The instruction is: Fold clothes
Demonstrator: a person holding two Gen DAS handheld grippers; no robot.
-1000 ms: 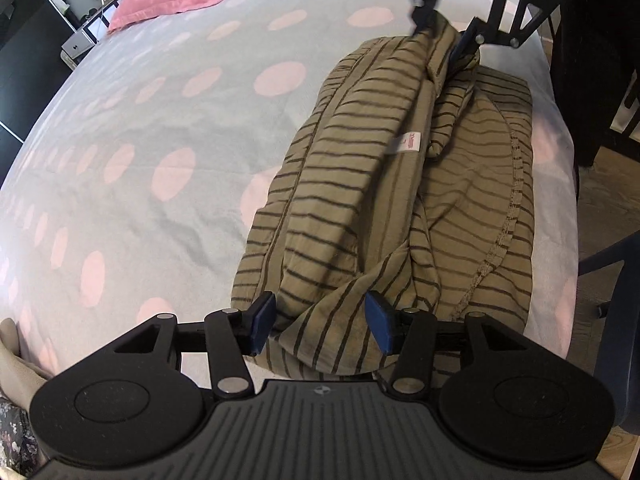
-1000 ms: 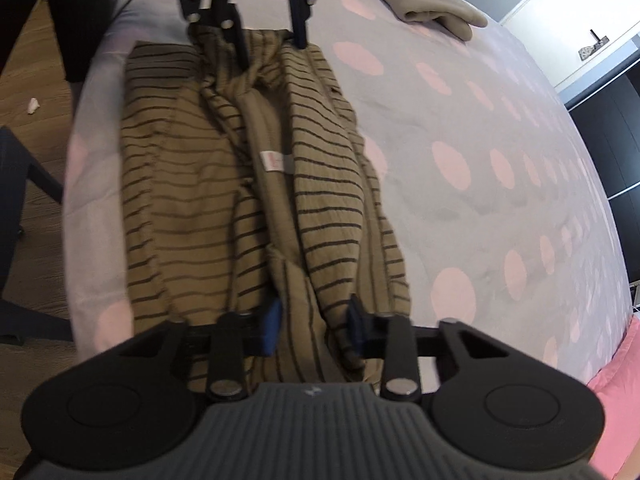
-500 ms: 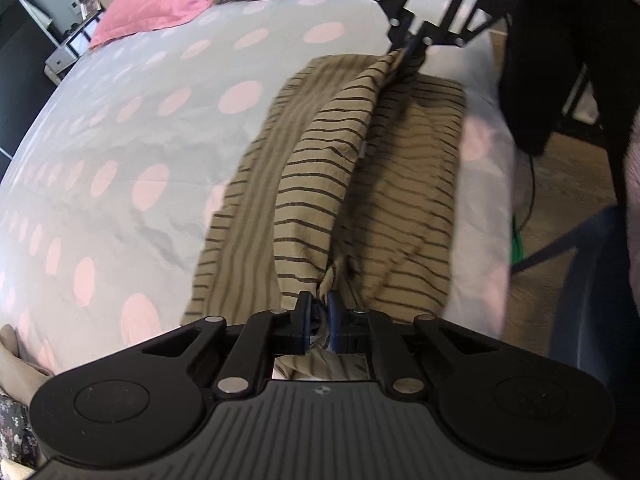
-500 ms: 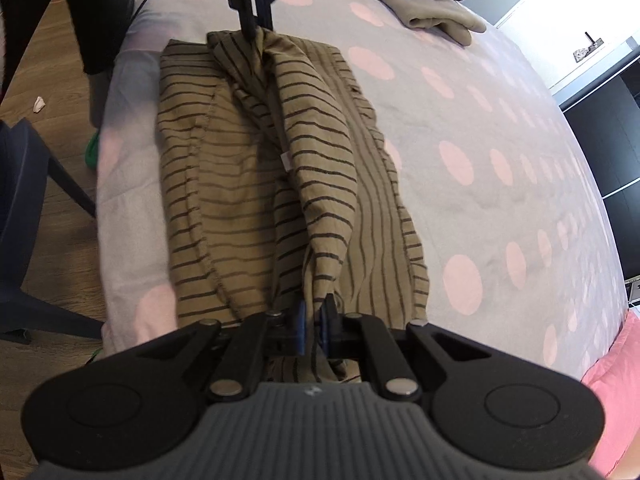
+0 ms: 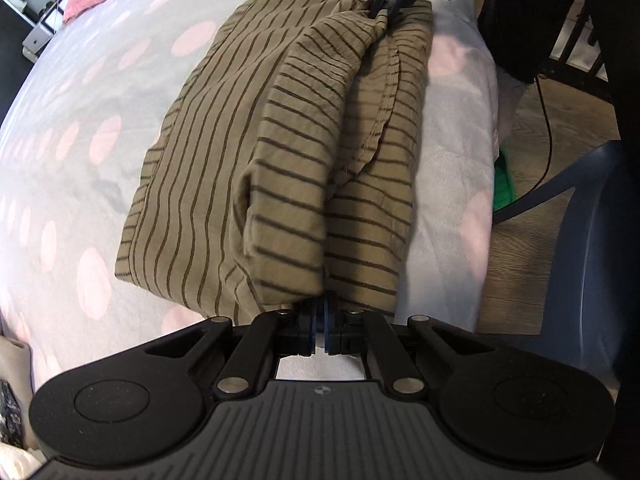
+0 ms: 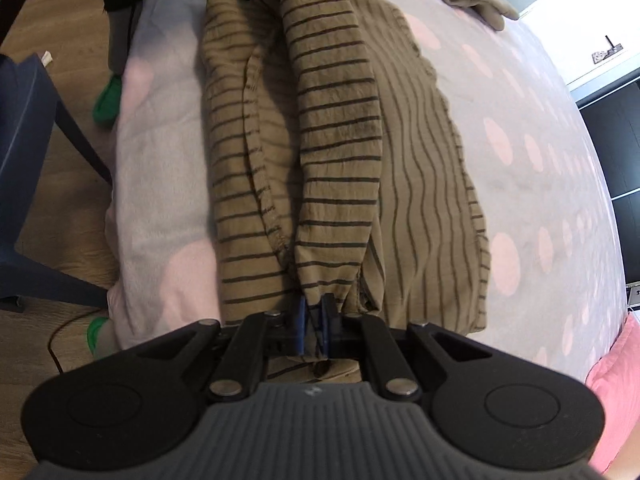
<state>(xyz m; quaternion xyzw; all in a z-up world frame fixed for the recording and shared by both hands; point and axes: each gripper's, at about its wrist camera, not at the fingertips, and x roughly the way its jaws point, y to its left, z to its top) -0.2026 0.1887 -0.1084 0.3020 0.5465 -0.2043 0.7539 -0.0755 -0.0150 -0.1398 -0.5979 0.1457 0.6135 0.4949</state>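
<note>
**Left wrist view: striped garment pinched at both ends**

The left claw (image 5: 319, 322) is clamped on the striped garment (image 5: 280, 132) lying on the bed (image 5: 80, 92). The right claw (image 6: 314, 326), clamped on the garment's opposite end, hides that hem.

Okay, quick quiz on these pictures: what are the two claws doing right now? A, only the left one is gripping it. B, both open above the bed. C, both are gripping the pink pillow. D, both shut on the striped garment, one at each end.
D: the left claw and the right claw are each clamped on opposite ends of the olive-brown dark-striped cloth garment, a raised fold stretched between them.
</note>
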